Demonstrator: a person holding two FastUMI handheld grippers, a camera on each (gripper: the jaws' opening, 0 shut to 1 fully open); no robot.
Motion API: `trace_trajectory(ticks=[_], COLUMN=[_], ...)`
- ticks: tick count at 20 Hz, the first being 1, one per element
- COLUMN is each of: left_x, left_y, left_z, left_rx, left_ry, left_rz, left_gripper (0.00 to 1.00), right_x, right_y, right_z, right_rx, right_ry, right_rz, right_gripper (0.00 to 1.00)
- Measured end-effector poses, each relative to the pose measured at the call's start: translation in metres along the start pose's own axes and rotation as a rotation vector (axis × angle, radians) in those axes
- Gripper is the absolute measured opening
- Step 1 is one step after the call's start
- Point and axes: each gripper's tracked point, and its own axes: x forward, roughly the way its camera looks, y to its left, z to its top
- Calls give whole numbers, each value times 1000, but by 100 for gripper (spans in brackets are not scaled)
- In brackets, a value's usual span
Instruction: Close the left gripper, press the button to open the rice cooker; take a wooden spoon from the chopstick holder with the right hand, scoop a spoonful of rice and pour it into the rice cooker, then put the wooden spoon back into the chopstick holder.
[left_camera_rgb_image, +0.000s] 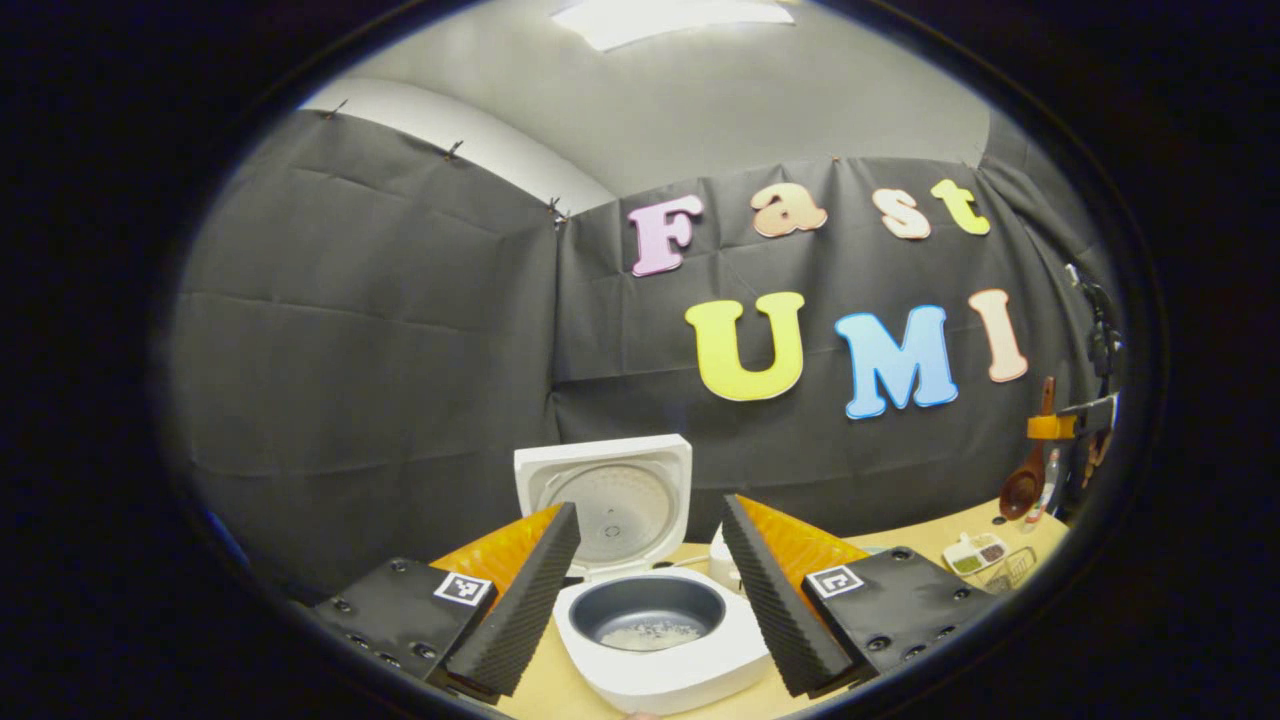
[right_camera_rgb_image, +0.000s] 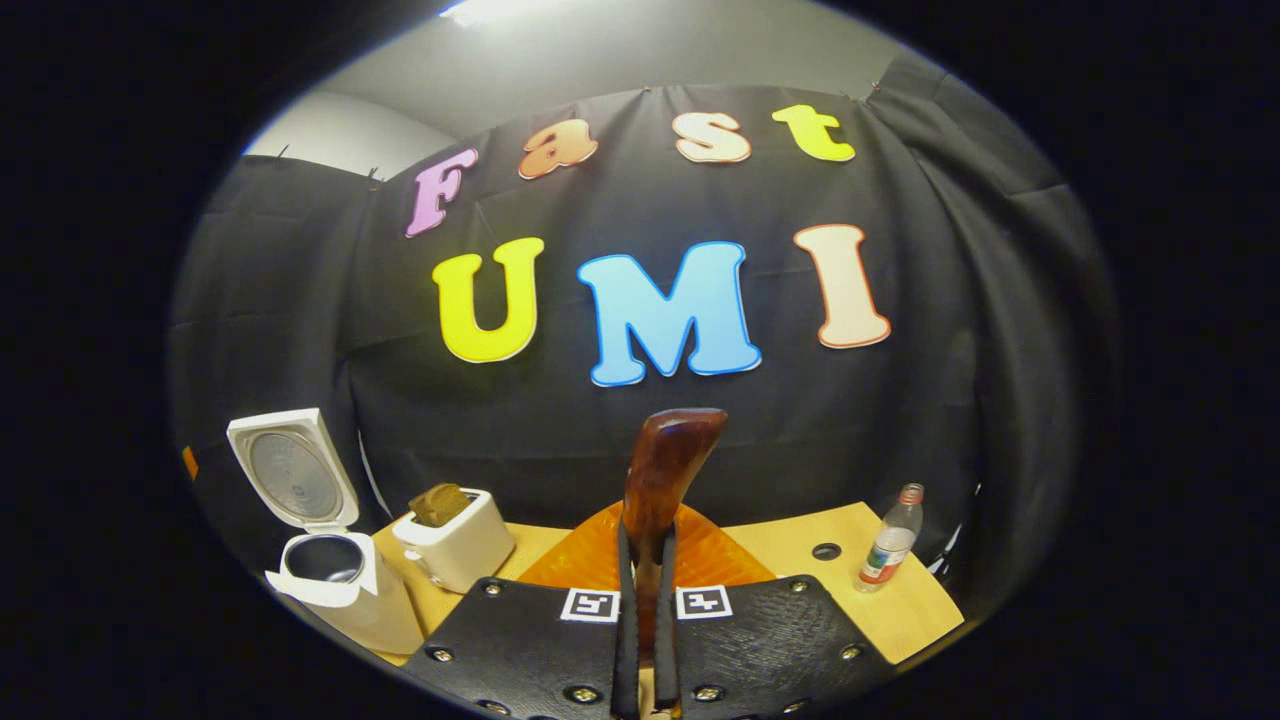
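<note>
The white rice cooker stands open with its lid raised, and a little rice lies in the dark inner pot. My left gripper hovers open just before the pot, one finger on each side of it, holding nothing. My right gripper is shut on the brown wooden spoon, whose end sticks up past the fingertips. In the left gripper view that spoon hangs bowl down from the right gripper at the far right. The white chopstick holder stands right of the cooker.
A water bottle stands on the wooden table at the right, near a round hole. A small divided dish and a wire basket sit at the table's right side. Black cloth walls close the booth behind.
</note>
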Motion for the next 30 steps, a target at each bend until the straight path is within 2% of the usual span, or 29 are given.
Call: trace_trajectory(ticks=[4, 5, 6, 9, 13, 14, 23, 24, 25, 27, 28, 29, 30], left_x=[-3, -3, -5, -8, -13, -14, -19, -17, -15, -7, -4, 0, 5], left_y=[-12, -13, -13, -9, -4, -3, 11, 14, 16, 20, 20, 23, 25], left_z=[-3, -4, -6, -6, -4, -4, 0, 1, 2, 3, 2, 3, 3], left_rx=[9, 8, 8, 13, 25, 28, 29, 29, 29, 23, 20, 17, 17], left_ry=[15, 22, 29, 40, 40, 40, 27, 25, 23, 24, 24, 25, 25], left_rz=[7, 10, 16, 38, 58, 63, 86, 90, 95, 101, 104, 107, 108], left_gripper=[98, 95, 98, 99, 98, 92, 92, 98, 98, 98, 98, 98, 98], right_x=[1, 1, 1, -5, -10, -10, -30, -33, -36, -41, -47, -51, -56], right_y=[-46, -54, -62, -79, -87, -89, -100, -100, -101, -107, -109, -110, -113], right_z=[-34, -42, -53, -79, -104, -110, -171, -173, -169, -158, -147, -135, -123], right_rx=[39, 45, 39, 21, 49, 56, 180, 183, 175, 150, 134, 110, 78], right_ry=[61, 74, 88, 126, 151, 157, 288, 296, 279, 261, 240, 217, 191], right_rz=[-70, -85, -100, -126, -148, -157, -194, -190, -200, -210, -212, -217, -229], right_gripper=[7, 6, 6, 7, 6, 6, 10, 12, 13, 25, 38, 47, 66])
